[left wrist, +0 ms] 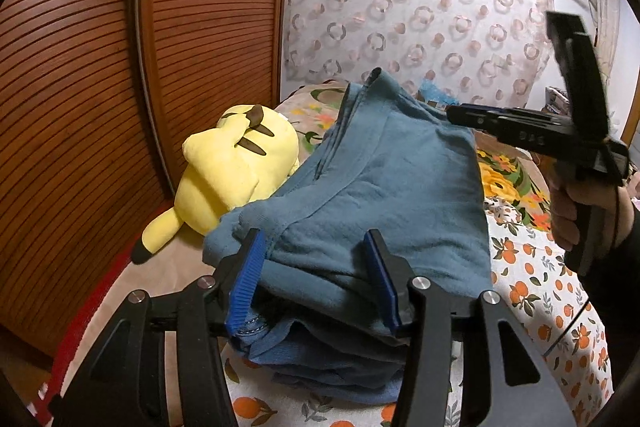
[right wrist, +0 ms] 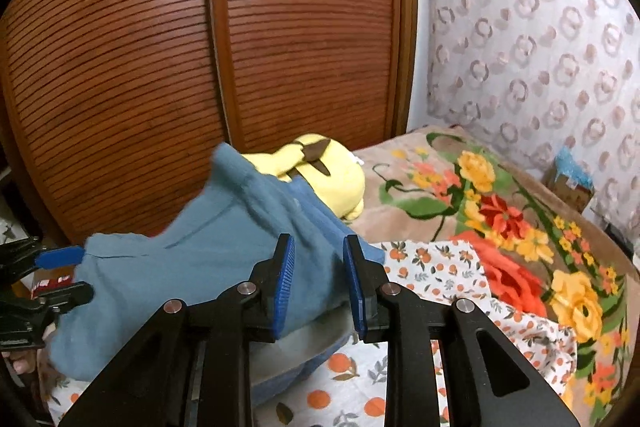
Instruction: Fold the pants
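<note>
The blue-grey pants [left wrist: 380,195] lie folded in a thick bundle on the bed; they also show in the right wrist view [right wrist: 192,259]. My left gripper [left wrist: 316,279] has its blue pads spread wide on either side of the bundle's near edge, with the cloth between them. My right gripper [right wrist: 319,283] has its pads apart at the bundle's right corner, with some cloth between them; whether they pinch it is unclear. In the left wrist view the right gripper [left wrist: 468,117] reaches the bundle's far corner. In the right wrist view the left gripper [right wrist: 68,275] straddles the bundle's left end.
A yellow plush toy [left wrist: 236,171] lies against the pants by the brown slatted wardrobe [left wrist: 100,87]. An orange-print sheet [right wrist: 432,275] and a floral blanket [right wrist: 520,211] cover the bed. A patterned curtain [left wrist: 420,7] hangs behind. A small box [right wrist: 570,179] sits at the far edge.
</note>
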Demonstrator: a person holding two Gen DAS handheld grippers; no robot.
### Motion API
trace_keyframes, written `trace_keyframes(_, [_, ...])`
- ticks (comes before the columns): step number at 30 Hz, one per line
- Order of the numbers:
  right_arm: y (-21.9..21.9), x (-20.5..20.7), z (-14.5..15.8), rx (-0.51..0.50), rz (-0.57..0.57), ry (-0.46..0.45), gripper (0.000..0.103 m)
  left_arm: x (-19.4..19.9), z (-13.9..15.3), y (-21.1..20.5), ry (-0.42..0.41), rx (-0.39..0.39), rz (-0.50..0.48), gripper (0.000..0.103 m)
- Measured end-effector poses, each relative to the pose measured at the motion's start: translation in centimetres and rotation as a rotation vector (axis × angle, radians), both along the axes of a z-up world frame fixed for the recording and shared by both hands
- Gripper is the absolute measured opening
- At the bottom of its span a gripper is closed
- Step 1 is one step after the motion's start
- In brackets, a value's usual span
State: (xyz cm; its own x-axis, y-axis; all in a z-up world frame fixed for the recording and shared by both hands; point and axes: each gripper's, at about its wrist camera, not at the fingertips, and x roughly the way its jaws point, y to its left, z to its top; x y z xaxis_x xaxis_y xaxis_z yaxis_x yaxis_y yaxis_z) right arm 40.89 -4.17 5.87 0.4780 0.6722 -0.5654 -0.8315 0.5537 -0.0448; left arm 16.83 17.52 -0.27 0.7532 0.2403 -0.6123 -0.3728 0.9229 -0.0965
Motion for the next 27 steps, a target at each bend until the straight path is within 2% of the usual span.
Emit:
trace_keyframes(6, [-0.5,-3.0,0.1,0.021,0.018,0.005,0.028,-0.5,0.3,0.4,0.004,-0.002,-0.008,0.053])
trace_keyframes(14, [-2.2,-5.6,0.1,0.024,0.025,0.018,0.03,-1.9,0.8,0.5,-0.014,-0.004,-0.023,0.081])
trace_keyframes(22, [-2.9,-7.8,0.3,0.035,0.017,0.026,0.033,-3.6,1.4,-0.1,-0.022,0.024,-0.024,0.09])
trace_keyframes(27, [-3.3,-9.1,0.4,0.049,0.012,0.031,0.041,-4.7,1.4,-0.1,-0.029,0.024,-0.022,0.093])
